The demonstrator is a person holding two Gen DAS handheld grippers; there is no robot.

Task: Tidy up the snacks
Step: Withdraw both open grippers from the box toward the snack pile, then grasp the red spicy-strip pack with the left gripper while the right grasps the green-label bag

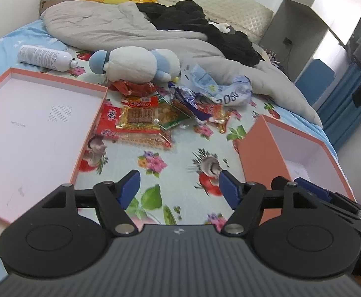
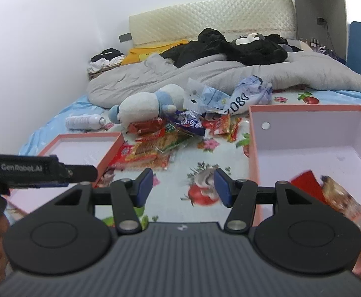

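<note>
Snack pile (image 1: 145,116) at my 12 o'clock, long axis 9-to-3, well apart from fingers. Left gripper (image 1: 179,189) nearer; right gripper (image 2: 183,187) also spread, both empty.

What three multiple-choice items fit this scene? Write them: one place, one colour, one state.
1. The bottle lies: A) on the plush B) behind the lid C) on the blanket.
2. The box's outer wall is: A) blue B) green C) orange-pink.
3. The right gripper is: A) open, empty B) shut on a packet C) shut on the bottle.
B: it lies on the sheet past the lid's far rim.
C: the wall facing the left camera is orange-pink.
A: only sheet shows between its fingers.
</note>
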